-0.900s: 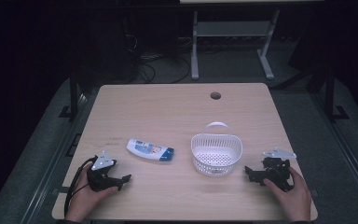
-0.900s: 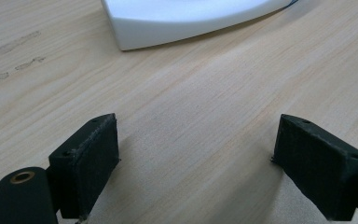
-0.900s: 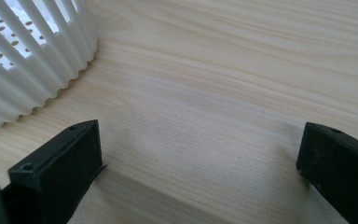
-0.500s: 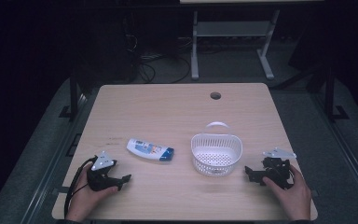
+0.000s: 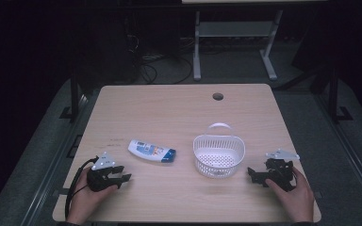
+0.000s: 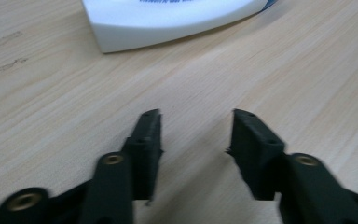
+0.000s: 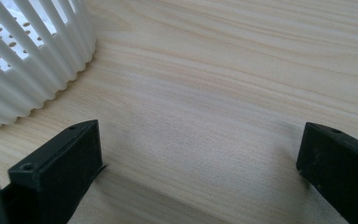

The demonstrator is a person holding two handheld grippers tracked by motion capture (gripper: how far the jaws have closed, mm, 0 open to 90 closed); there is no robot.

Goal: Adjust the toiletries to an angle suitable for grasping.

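White tube (image 5: 151, 151), blue cap, flat | white slatted basket (image 5: 218, 154) upright

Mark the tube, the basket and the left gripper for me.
tube (image 5: 151, 151): high view, middle of its white body.
basket (image 5: 218, 141): high view, far rim below the handle.
left gripper (image 5: 123, 176): high view, midway between its open jaw tips.
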